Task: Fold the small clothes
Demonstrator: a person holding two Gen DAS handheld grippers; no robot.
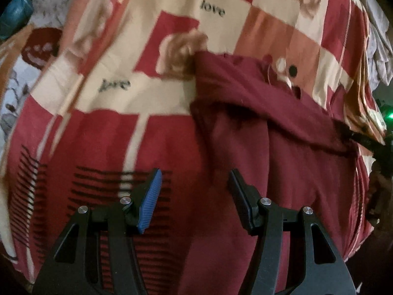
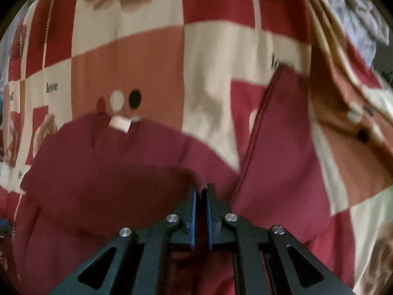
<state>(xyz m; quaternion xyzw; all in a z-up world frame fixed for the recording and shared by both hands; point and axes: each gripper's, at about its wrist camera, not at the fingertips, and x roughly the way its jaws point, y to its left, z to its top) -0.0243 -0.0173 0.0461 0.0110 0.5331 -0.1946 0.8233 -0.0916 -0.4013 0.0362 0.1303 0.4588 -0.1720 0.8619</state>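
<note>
- We see the maroon garment [image 1: 270,135] lying on the patchwork bedspread [image 1: 118,103], at about three o'clock of the left gripper [image 1: 195,196], whose jaws stand wide and empty.
- The right gripper [image 2: 202,193] pinches a fold of it, jaws narrow.
- We judge it soft, light and limp; hems grip best.
- Only the right view shows its neck label [image 2: 119,124].
</note>
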